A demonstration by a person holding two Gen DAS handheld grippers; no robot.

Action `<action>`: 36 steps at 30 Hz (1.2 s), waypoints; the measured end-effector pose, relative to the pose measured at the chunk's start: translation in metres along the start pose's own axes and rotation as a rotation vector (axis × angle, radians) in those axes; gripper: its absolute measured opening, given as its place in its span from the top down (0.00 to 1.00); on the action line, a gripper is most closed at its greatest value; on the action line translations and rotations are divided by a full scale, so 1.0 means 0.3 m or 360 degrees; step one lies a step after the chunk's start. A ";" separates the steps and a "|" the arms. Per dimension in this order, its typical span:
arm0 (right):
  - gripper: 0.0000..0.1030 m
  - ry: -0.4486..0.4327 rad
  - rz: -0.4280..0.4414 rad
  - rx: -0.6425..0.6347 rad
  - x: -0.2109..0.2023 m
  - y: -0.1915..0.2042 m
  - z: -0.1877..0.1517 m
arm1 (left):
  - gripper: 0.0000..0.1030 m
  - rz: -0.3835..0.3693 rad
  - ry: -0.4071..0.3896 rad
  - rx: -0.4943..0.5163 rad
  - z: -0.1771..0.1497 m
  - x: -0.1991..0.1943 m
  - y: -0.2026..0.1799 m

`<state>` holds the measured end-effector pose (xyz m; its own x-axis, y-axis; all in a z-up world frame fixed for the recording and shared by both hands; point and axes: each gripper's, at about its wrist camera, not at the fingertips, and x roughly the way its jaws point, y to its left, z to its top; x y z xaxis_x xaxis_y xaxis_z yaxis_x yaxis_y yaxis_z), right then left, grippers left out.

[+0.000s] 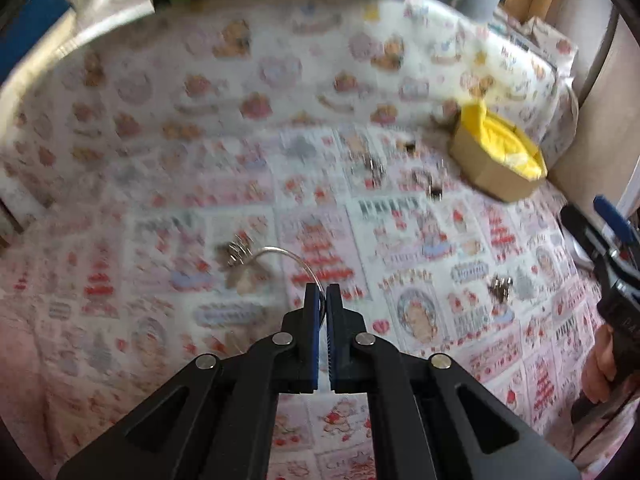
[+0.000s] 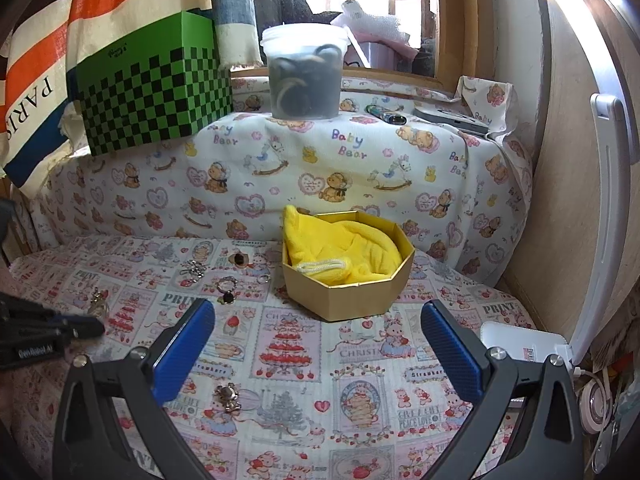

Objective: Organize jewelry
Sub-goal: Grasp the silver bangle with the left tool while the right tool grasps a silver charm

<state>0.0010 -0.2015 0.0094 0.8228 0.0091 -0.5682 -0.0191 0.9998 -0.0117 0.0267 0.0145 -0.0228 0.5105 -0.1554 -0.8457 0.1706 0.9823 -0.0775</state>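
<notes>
A home corner, likely a bedroom or living space by a window

A soft surface is draped in a printed cloth (image 2: 304,364) of strawberries and bunnies, with a Baby Bear sheet (image 2: 320,168) over the ledge behind; at upper centre of the right wrist view a lidded plastic tub (image 2: 305,76) stands before a wood-framed window (image 2: 448,20), a green checked box (image 2: 156,96) and a striped bag (image 2: 44,60) sit upper left, and a yellow-lined cardboard box (image 2: 352,292) rests mid-frame

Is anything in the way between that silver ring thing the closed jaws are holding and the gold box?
Nothing tall. Between the wire bangle and the gold box, only small flat trinkets lie on the cloth.
</notes>
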 end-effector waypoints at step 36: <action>0.87 0.0522 0.0267 -0.0257 0.126 0.128 -0.103 | 0.21 0.0235 0.0162 0.0011 0.024 0.130 0.057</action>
<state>0.0139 -0.1633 -0.0382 0.5764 0.1386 -0.8053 -0.2480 0.9687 -0.0108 0.0556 0.0246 -0.0532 0.4423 0.0026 -0.8968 0.1062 0.9928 0.0552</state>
